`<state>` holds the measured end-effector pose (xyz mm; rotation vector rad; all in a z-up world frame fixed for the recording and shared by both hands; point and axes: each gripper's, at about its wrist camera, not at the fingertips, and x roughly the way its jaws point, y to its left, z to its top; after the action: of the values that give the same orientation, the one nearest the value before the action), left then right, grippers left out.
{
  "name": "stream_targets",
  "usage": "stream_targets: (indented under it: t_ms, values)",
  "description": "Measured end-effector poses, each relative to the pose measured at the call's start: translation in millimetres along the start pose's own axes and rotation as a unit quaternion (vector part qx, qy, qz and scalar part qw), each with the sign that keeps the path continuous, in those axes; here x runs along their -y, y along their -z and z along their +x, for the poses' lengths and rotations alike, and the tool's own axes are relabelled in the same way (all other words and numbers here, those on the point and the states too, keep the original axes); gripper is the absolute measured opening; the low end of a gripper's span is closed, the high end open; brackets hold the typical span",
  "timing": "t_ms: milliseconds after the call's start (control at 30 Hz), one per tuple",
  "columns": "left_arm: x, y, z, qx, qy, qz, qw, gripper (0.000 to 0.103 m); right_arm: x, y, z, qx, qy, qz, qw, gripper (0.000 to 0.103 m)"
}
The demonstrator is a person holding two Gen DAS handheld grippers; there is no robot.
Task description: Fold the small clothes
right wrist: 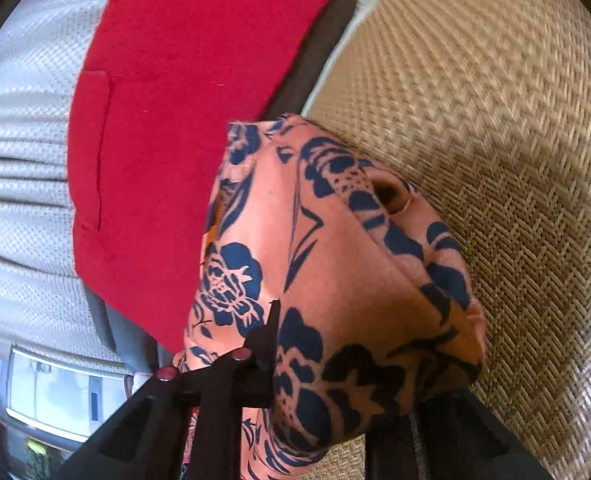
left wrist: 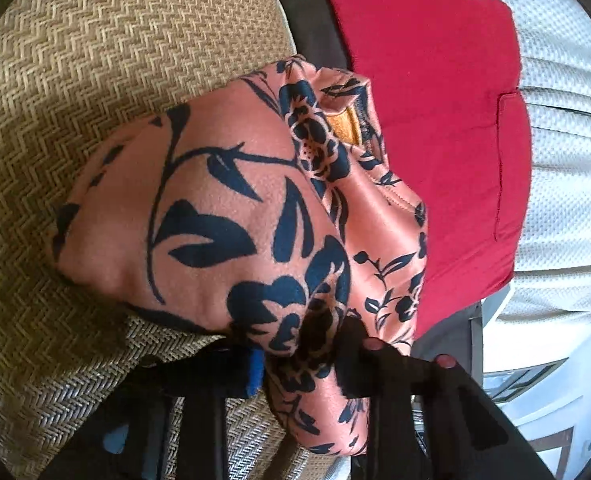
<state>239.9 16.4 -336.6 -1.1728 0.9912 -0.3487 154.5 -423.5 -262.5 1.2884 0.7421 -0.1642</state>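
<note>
The left gripper's (left wrist: 301, 354) fingers are clamped on a bunched edge of the floral garment (left wrist: 215, 216), cloth pinched between them. The right gripper (right wrist: 335, 380) likewise pinches another edge of it, fabric pressed between its fingers. From both grips the garment runs forward and away, a rumpled salmon piece with dark blue flowers lying on the woven mat (left wrist: 107, 52). Its far end meets the folded red cloth (left wrist: 427, 120), which lies beyond. Each hand is at its own near corner, so the fold likely carries that near edge forward towards the red cloth.
</note>
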Motion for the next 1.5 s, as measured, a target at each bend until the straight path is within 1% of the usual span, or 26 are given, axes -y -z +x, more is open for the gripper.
stream_targets:
  t_ms: [67, 133, 200, 333, 500, 600, 667, 700, 733, 800, 833, 867, 900, 933, 967, 1033, 1100, 1133, 1167, 1200, 1233, 1267, 1333, 1400, 1467, 1500]
  values:
    - [7, 3, -7, 0.008, -0.001, 0.032, 0.9995, 0.016, -14, 4, -9, 0.019, 0.0, -0.03, 0.999, 0.011]
    - [15, 6, -16, 0.013, -0.001, 0.057, 0.9983, 0.012, -22, 8, -27, 0.041, 0.0, -0.056, 0.998, 0.009]
    - [19, 12, -31, 0.01, 0.007, 0.067, 0.9977, 0.012, -23, 15, -45, 0.052, -0.002, -0.062, 0.997, 0.009]
    - [21, 29, -53, 0.003, -0.003, 0.087, 0.9962, 0.011, -22, 35, -76, 0.054, 0.015, -0.089, 0.994, 0.009]
    - [6, 53, -94, -0.004, -0.01, 0.106, 0.9943, 0.011, -14, 67, -113, 0.046, 0.029, -0.111, 0.992, 0.009]
    - [-10, 66, -114, -0.023, -0.031, 0.116, 0.9925, 0.012, -3, 89, -135, 0.034, 0.048, -0.127, 0.99, 0.009]
    - [-19, 72, -117, -0.046, -0.055, 0.116, 0.9906, 0.017, 5, 100, -143, 0.017, 0.072, -0.137, 0.988, 0.01]
    - [-24, 73, -116, -0.06, -0.068, 0.104, 0.9905, 0.017, 4, 102, -144, 0.009, 0.081, -0.139, 0.987, 0.013]
    - [-29, 74, -120, -0.068, -0.072, 0.087, 0.9913, 0.018, 5, 104, -147, 0.001, 0.09, -0.136, 0.987, 0.013]
    - [-34, 72, -139, -0.071, -0.077, 0.071, 0.9919, 0.021, 5, 103, -157, -0.011, 0.098, -0.126, 0.987, 0.018]
    - [-32, 70, -152, -0.071, -0.068, 0.077, 0.9922, 0.021, 6, 103, -165, -0.012, 0.105, -0.127, 0.986, 0.023]
    - [-30, 68, -160, -0.072, -0.059, 0.085, 0.992, 0.022, 3, 101, -171, -0.011, 0.11, -0.13, 0.985, 0.024]
    - [-25, 67, -177, -0.059, -0.066, 0.095, 0.9915, 0.025, 5, 101, -181, -0.013, 0.113, -0.137, 0.984, 0.024]
    - [-18, 66, -191, -0.039, -0.075, 0.106, 0.9908, 0.035, 5, 98, -189, -0.017, 0.115, -0.145, 0.983, 0.024]
    - [-11, 64, -200, -0.023, -0.073, 0.117, 0.9902, 0.046, 7, 95, -200, -0.016, 0.121, -0.152, 0.981, 0.024]
    - [7, 53, -209, 0.007, -0.06, 0.147, 0.9872, 0.053, -1, 88, -214, 0.004, 0.138, -0.167, 0.976, 0.025]
    - [29, 43, -206, 0.025, -0.059, 0.175, 0.9825, 0.055, -15, 78, -213, 0.028, 0.141, -0.185, 0.972, 0.026]
    - [37, 36, -202, 0.031, -0.056, 0.185, 0.9806, 0.06, -23, 73, -210, 0.034, 0.141, -0.192, 0.971, 0.032]
    - [44, 28, -195, 0.037, -0.052, 0.194, 0.979, 0.068, -31, 70, -204, 0.033, 0.14, -0.195, 0.97, 0.038]
    - [50, 23, -186, 0.041, -0.055, 0.197, 0.9781, 0.071, -40, 64, -197, 0.031, 0.138, -0.2, 0.97, 0.044]
    - [56, 17, -176, 0.046, -0.064, 0.195, 0.9777, 0.074, -49, 57, -188, 0.034, 0.136, -0.207, 0.968, 0.07]
    - [59, 8, -165, 0.05, -0.071, 0.189, 0.9782, 0.074, -58, 53, -177, 0.042, 0.139, -0.212, 0.966, 0.081]
    - [57, -13, -139, 0.053, -0.082, 0.175, 0.9798, 0.074, -71, 39, -153, 0.059, 0.147, -0.227, 0.961, 0.081]
    - [52, -29, -107, 0.057, -0.106, 0.153, 0.9809, 0.074, -78, 27, -125, 0.046, 0.154, -0.241, 0.957, 0.081]
    - [43, -45, -88, 0.064, -0.12, 0.127, 0.9825, 0.074, -79, 16, -97, 0.04, 0.175, -0.247, 0.952, 0.08]
    - [39, -53, -79, 0.07, -0.126, 0.116, 0.9827, 0.074, -80, 10, -80, 0.034, 0.195, -0.252, 0.947, 0.079]
